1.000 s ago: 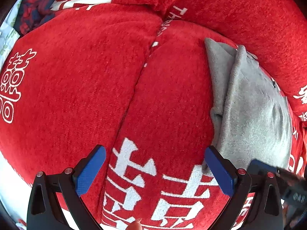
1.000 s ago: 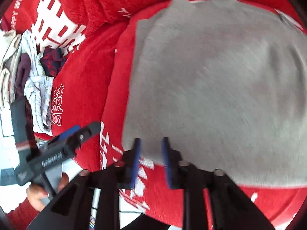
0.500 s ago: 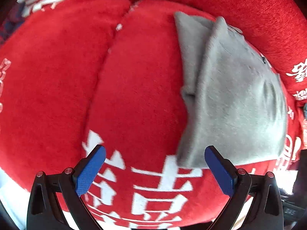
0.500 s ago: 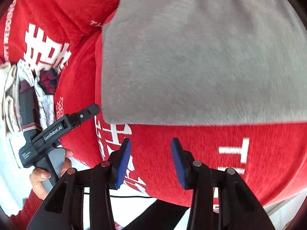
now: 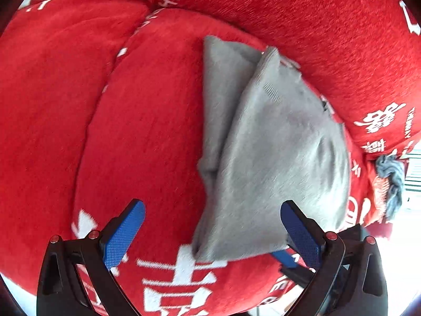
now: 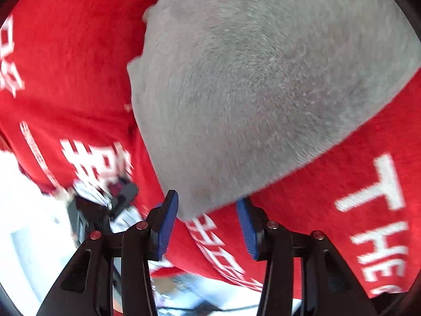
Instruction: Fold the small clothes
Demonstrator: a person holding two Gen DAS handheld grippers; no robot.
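A folded grey garment (image 5: 276, 158) lies on a red plush sofa cushion (image 5: 144, 131) printed with white characters and letters. The garment is the landmark here.

In the left wrist view, the garment sits flat on the cushion, its far end close to the red back cushion (image 5: 315, 26) of the sofa. One layer is folded over another, so a narrower grey strip shows along the garment's left side. The left hand-held gripper (image 5: 210, 234) hovers at the garment's near edge with its two blue-padded fingers spread wide apart and holding nothing. The near corner of the garment lies between them; the left finger (image 5: 123, 234) is over bare red cushion beside the garment, and the right finger (image 5: 300, 234) is over the garment's near right part. Whether either pad touches the fabric cannot be told. To the right of the garment, at the sofa's edge, lies a small bundle of grey-blue and orange-red cloth (image 5: 389, 184).

In the right wrist view, blurred by motion, the garment (image 6: 263, 92) fills the upper middle of the frame. The right hand-held gripper (image 6: 208, 226) sits at its nearest corner, fingers parted and empty, the corner reaching down between the blue pads. To the left of the garment, past the cushion's edge, a dark blurred object (image 6: 105, 205) shows against a pale background; it is too smeared to identify.
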